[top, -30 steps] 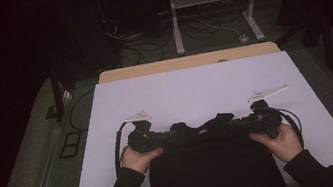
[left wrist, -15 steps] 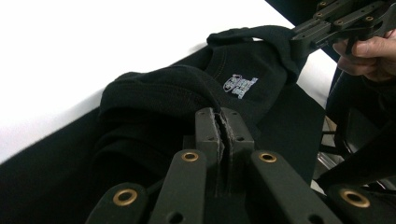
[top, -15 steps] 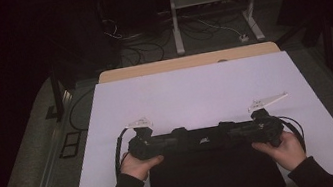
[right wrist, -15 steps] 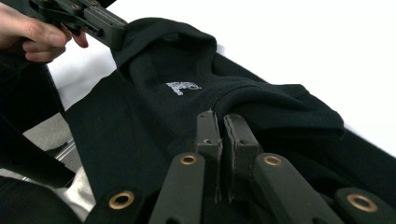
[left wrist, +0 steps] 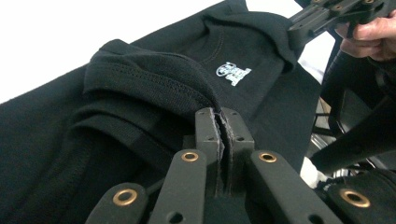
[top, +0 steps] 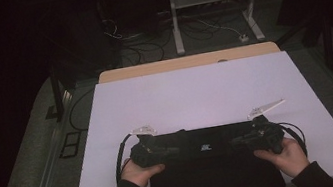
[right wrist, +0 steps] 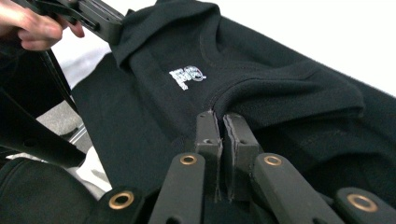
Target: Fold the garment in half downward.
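Black shirt (top: 211, 167) lies on the white sheet (top: 195, 94) at the near edge of the worktop (top: 190, 61), its lower part hanging off toward the person. Left tongs (left wrist: 219, 122) clamped on a fold of its fabric; right tongs (right wrist: 218, 122) likewise, at the other shoulder.

Risk, as judged: uneven pull between hands could skew the fold, or thin cloth slip from the pads. Dark room; shirt's hem and sleeves hard to make out.

one black garment (top: 211, 167), bearing one white logo (left wrist: 233, 73); two grippers, left gripper (top: 149, 152) and right gripper (top: 258, 138); two hands; one white table (top: 195, 94).
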The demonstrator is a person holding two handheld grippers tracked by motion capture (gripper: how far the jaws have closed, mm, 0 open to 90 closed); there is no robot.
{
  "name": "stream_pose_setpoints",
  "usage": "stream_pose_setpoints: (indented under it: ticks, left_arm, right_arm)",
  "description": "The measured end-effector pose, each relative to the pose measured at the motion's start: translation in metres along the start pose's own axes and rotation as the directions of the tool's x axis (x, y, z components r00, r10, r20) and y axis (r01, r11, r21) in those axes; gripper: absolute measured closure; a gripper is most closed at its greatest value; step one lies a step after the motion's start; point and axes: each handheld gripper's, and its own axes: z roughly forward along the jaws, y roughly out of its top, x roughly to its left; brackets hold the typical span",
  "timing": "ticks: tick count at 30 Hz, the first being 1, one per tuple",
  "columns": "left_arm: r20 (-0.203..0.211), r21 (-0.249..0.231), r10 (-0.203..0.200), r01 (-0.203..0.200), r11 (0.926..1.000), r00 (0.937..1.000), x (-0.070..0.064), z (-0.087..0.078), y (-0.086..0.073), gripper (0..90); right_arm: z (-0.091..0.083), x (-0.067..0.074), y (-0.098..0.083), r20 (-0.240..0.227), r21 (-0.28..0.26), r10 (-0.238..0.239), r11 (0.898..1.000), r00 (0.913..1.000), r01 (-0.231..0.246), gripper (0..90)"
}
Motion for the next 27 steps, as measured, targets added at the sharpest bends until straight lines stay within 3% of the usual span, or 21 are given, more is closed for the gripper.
stream_pose_setpoints:
  ticks: [8, 14, 27]
  left_arm:
    - [0.013, 0.045, 0.007, -0.008, 0.999, 0.9999, -0.004, 0.003, -0.009, 85.6]
    - [0.016, 0.072, 0.037, -0.038, 0.9967, 0.9992, -0.01, 0.006, -0.013, 85.5]
    - [0.028, 0.084, 0.034, -0.036, 0.9959, 0.999, -0.016, 0.006, -0.021, 85.5]
  right_arm:
    - [0.003, 0.003, -0.008, -0.026, 0.042, 0.013, 0.999, 0.9996, -0.012, 84.1]
    - [0.005, 0.004, -0.014, -0.032, 0.061, 0.021, 0.998, 0.9993, -0.019, 84.0]
    - [0.004, 0.007, -0.02, -0.047, 0.078, 0.021, 0.997, 0.9987, -0.017, 84.0]
